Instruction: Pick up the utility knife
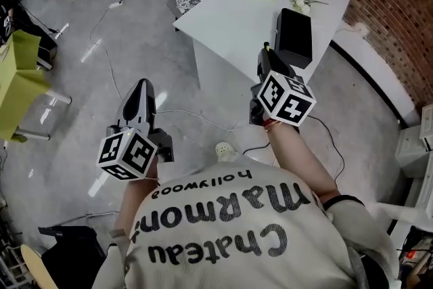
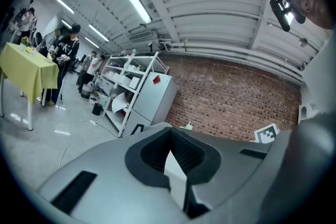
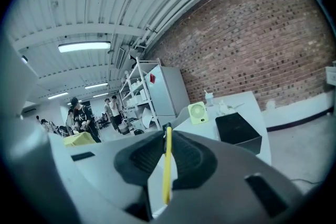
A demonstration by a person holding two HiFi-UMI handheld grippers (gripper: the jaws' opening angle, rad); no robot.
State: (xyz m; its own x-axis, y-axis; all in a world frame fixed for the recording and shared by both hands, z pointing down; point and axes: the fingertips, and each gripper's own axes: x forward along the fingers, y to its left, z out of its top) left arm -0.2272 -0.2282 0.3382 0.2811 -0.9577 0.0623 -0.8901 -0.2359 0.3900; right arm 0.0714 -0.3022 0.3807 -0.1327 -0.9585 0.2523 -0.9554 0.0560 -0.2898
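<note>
The utility knife (image 3: 167,170) sat clamped edge-on between the jaws of the right gripper (image 3: 168,134). It showed as a thin yellow strip running along the line of the jaws, its dark tip poking just past them. In the head view that gripper (image 1: 266,54) was held at the near edge of the white table (image 1: 230,17), with the knife clear of the table. The left gripper (image 2: 170,131) was off to the table's left, over the floor. Its jaws seemed to meet at the tips, with nothing between them.
</note>
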